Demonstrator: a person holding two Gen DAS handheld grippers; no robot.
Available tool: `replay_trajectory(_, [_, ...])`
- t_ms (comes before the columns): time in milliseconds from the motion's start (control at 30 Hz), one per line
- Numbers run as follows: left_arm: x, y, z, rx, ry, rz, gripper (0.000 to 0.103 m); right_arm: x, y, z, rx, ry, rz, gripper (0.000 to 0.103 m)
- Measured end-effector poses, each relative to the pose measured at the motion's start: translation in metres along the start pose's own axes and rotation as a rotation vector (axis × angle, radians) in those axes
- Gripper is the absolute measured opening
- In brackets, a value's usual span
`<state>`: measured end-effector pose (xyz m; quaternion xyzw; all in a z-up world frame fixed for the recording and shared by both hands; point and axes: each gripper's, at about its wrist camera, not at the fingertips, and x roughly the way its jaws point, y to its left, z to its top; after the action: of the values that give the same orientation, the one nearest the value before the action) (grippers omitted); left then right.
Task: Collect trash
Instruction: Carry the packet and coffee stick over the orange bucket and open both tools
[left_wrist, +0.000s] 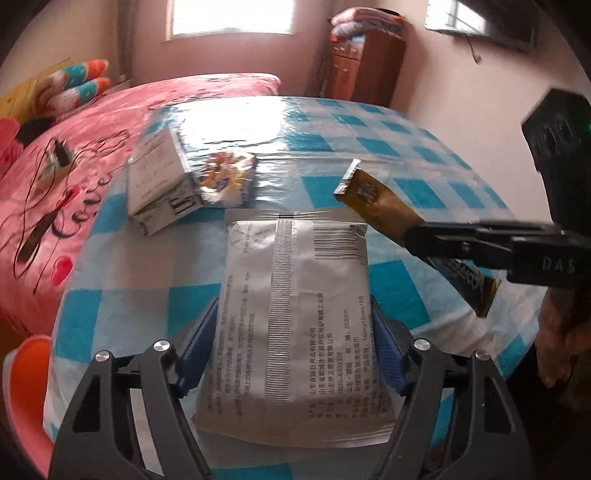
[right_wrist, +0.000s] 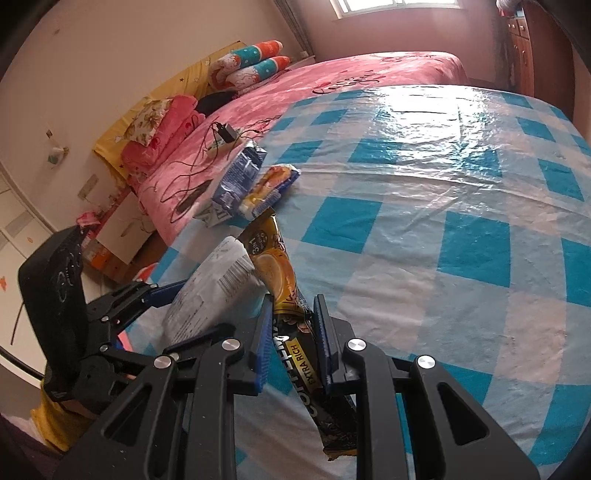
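table: blue-and-white checked plastic-covered table | silver-grey flat foil packet: near edge, light, crinkly, slippery, between the blue pads of the left gripper, which flank its long edges; whether they press, cannot tell | gold-and-black coffee sachet: thin, limp, pinched mid-length by narrow right gripper, raised just right of the packet.
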<state>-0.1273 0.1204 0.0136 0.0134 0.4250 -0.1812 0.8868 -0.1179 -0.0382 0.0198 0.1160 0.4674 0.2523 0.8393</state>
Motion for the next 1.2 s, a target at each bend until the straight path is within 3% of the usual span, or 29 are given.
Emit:
replay_trajectory(233, [-0.02, 0.026, -0.009, -0.091, -0.032, -0.002, 0.075, 0.012, 0.015, 0.007, 0.036, 0.03, 0.102, 0.023])
replay_trajectory(467, [-0.051, 0.064, -0.02, -0.187, -0.081, 0.058, 0.076, 0.036, 0.05, 0.022, 0.032, 0.082, 0.222, 0.023])
replay_trajectory(700, [-0.086, 0.112, -0.039, -0.283, -0.123, 0.186, 0.076, 0.07, 0.099, 0.039, 0.001, 0.145, 0.332, 0.023])
replay_trajectory(967, [-0.11, 0.186, -0.083, -0.46, -0.111, 0.337, 0.076, 0.119, 0.175, 0.05, -0.068, 0.236, 0.45, 0.023])
replay_trajectory(1200, [-0.115, 0.228, -0.114, -0.585, -0.09, 0.423, 0.076, 0.161, 0.229, 0.05, -0.114, 0.3, 0.497, 0.023])
